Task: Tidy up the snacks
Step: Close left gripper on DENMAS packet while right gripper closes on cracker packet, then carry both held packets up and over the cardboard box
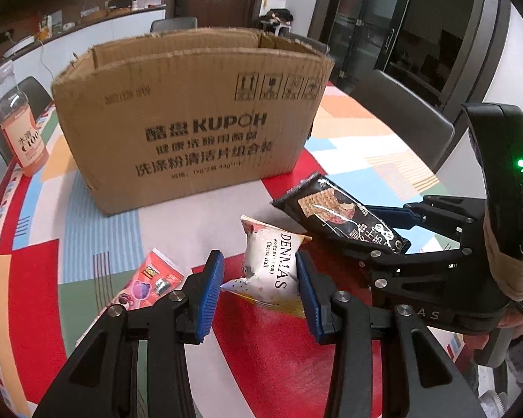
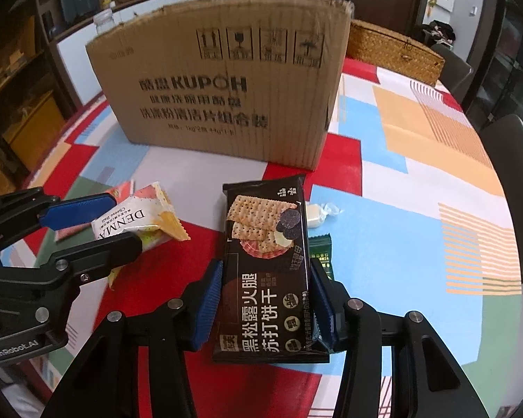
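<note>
My left gripper (image 1: 259, 287) is shut on a white DENMAS cheese ball bag (image 1: 270, 268), lifted slightly off the table; the bag also shows in the right wrist view (image 2: 136, 224). My right gripper (image 2: 266, 301) is shut on a black soda cracker pack (image 2: 266, 271), seen tilted in the left wrist view (image 1: 341, 217). An open KUPOH cardboard box (image 1: 191, 118) stands behind both on the table (image 2: 205, 101).
A red Toy Story snack pack (image 1: 150, 284) lies at left. A pink drink bottle (image 1: 21, 129) stands left of the box. A wrapped white candy (image 2: 319, 214) and a green packet (image 2: 320, 252) lie right of the cracker pack. A wicker basket (image 2: 394, 50) sits behind.
</note>
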`<state>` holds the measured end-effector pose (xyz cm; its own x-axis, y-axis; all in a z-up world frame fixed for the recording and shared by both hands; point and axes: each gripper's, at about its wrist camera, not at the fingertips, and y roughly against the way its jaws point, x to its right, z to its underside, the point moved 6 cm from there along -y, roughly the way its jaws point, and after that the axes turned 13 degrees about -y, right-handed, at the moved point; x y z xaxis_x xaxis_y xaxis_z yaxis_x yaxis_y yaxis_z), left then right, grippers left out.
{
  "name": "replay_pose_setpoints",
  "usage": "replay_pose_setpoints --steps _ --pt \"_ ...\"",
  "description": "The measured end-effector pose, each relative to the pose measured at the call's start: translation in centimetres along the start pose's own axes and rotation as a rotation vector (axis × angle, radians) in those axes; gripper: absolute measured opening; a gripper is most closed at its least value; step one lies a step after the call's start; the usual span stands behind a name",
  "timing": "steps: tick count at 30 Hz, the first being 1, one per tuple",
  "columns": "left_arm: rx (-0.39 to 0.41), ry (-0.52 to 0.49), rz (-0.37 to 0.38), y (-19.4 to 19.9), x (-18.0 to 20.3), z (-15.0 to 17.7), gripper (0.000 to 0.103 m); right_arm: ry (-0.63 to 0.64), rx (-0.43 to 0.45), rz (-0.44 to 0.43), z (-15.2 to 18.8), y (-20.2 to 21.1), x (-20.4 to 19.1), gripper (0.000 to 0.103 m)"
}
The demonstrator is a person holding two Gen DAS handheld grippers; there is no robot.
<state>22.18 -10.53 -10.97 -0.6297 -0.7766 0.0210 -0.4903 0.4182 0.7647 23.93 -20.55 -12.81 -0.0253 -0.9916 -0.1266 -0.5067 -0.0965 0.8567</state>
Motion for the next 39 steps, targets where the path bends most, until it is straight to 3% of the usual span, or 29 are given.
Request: replay_pose_setpoints --steps 20,31,39 --pt "0.173 -0.014 -0.051 5.3 -0.3 -4.3 0.042 -0.064 0.172 -0.045 -2.7 5.8 -0.5 0.048" --pt "0.31 -0.043 -0.107 9.2 -1.2 -9.0 0.042 -0.104 0.325 -0.069 -6.9 9.7 -0.4 0.048" --pt "0.358 -0.044 -0.162 10.6 -3.0 -11.4 0.042 -0.095 0.381 -0.087 -10.1 10.7 -1.2 0.048"
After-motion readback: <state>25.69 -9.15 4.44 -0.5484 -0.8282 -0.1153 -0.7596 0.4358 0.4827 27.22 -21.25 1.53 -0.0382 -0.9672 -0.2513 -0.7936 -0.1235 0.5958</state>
